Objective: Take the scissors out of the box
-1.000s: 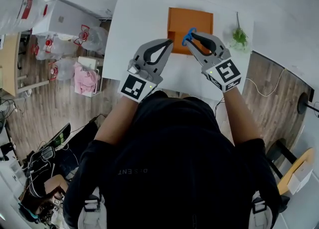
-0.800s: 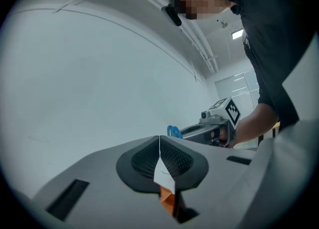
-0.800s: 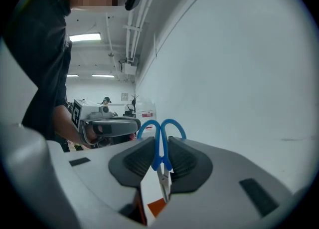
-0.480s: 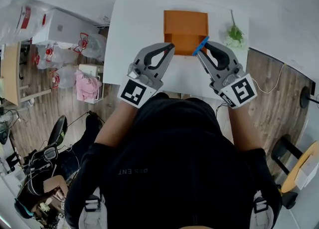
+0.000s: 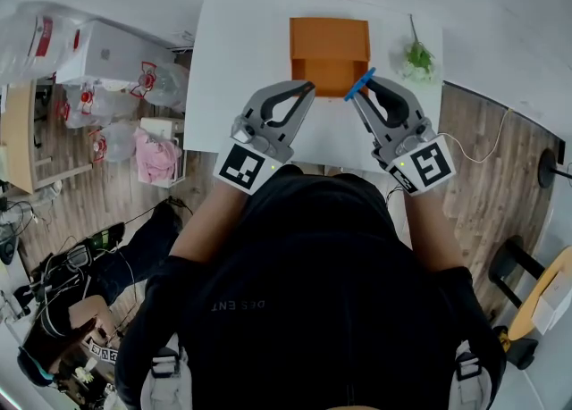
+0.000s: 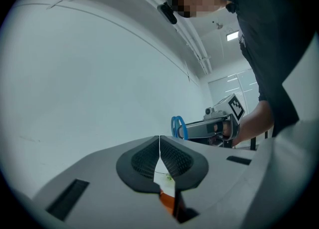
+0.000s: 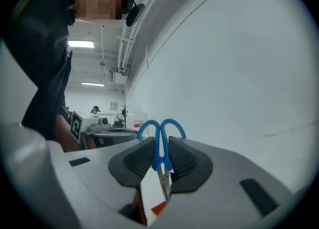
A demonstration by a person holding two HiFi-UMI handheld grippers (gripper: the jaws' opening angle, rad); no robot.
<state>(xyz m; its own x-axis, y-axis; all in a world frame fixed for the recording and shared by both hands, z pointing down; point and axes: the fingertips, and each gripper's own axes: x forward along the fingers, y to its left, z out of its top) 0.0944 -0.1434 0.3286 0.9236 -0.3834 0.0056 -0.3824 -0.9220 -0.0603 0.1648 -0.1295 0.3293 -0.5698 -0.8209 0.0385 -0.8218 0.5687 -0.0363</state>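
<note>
The orange box [image 5: 329, 40] stands open on the white table [image 5: 234, 60], toward its far side. Held up in front of the box's near edge, my right gripper [image 5: 361, 87] is shut on the blue-handled scissors [image 5: 360, 83]. In the right gripper view the scissors [image 7: 160, 140] stand upright between the pads, handles up and blades down. Level with it on the left, my left gripper [image 5: 307, 88] is shut with nothing in it. In the left gripper view its pads [image 6: 172, 159] meet at the tips, and the scissors [image 6: 178, 126] show beyond them.
A small green plant [image 5: 416, 57] lies on the table right of the box. Bags and boxes [image 5: 154, 142] crowd the wooden floor left of the table. A cable [image 5: 487, 145] runs over the floor at the right. A white wall stands behind the table.
Both grippers have drawn back from the box toward the person and risen. The scissors, earlier over the box's inside, now hang in front of its near edge.
</note>
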